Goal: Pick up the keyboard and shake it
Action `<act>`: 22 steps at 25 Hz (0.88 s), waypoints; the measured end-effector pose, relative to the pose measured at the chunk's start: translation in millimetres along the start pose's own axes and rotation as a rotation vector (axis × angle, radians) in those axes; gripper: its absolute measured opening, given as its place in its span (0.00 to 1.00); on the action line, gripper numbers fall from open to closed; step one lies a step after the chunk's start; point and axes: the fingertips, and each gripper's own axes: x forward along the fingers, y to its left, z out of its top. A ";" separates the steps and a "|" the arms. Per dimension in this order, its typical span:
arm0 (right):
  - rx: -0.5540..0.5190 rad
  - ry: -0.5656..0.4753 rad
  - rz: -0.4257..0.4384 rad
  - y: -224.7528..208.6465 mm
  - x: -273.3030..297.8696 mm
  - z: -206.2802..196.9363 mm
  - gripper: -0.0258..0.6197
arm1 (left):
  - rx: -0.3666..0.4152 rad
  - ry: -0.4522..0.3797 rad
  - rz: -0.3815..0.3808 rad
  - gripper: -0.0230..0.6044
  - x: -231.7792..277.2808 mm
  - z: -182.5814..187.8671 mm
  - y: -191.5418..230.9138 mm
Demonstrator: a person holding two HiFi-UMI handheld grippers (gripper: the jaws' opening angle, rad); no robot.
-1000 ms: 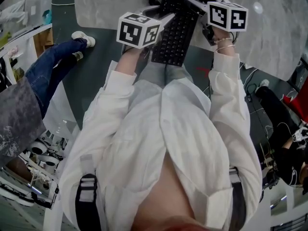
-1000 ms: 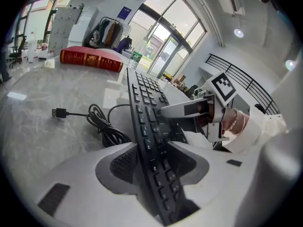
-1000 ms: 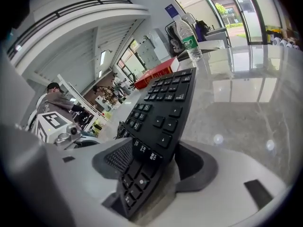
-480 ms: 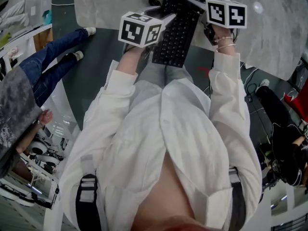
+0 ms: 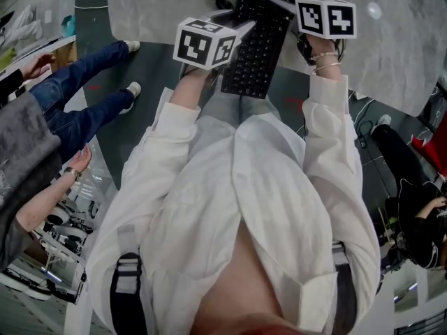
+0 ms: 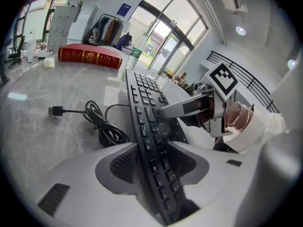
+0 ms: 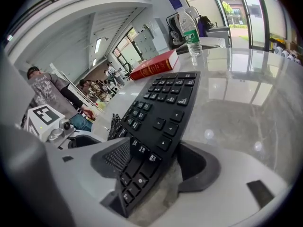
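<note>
A black keyboard (image 5: pixel 255 44) lies tilted on the grey marble table (image 5: pixel 154 9), its near end sticking out past the table edge. My left gripper (image 5: pixel 237 28) is shut on the keyboard's left long edge, and both pads press it in the left gripper view (image 6: pixel 156 150). My right gripper (image 5: pixel 279 4) is at the opposite edge. Its jaws have just been opening. The keyboard (image 7: pixel 163 108) is still between them, resting over the left pad, while bare table shows between it and the right pad (image 7: pixel 199 167). The right gripper (image 6: pixel 189 109) also shows across the keys in the left gripper view.
The keyboard's coiled cable (image 6: pixel 102 126) with its USB plug lies on the table to the left. A red book (image 7: pixel 154 66) and a water bottle (image 7: pixel 191 32) stand at the far end. A bystander (image 5: pixel 42 138) in jeans stands on the floor at left.
The right gripper's marker cube has tipped slightly, while the keyboard and left gripper stay put. The bystander at left has stepped and moved an arm.
</note>
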 end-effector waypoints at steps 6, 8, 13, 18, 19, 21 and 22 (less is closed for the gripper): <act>-0.028 0.035 -0.048 -3.9 0.5 -2.0 0.54 | 0.011 0.013 0.007 0.34 1.3 -0.6 1.2; -0.030 0.038 -0.062 -5.5 0.7 -2.4 0.54 | 0.013 0.013 0.010 0.34 2.0 -0.6 1.2; -0.231 0.090 -0.248 -19.8 -4.4 1.6 0.55 | 0.045 0.028 0.029 0.34 4.6 -2.7 1.2; -0.219 0.070 -0.236 -20.9 -5.6 2.5 0.55 | 0.045 0.021 0.028 0.34 3.1 -3.8 2.5; -0.218 0.062 -0.237 -21.1 -5.8 2.5 0.55 | 0.046 0.018 0.032 0.34 3.0 -3.2 3.0; -0.220 0.048 -0.242 -22.1 -5.6 2.6 0.55 | 0.050 0.015 0.042 0.34 4.1 -2.1 3.7; -0.221 0.042 -0.245 -22.4 -5.7 2.5 0.55 | 0.053 0.015 0.049 0.35 4.5 -2.3 3.8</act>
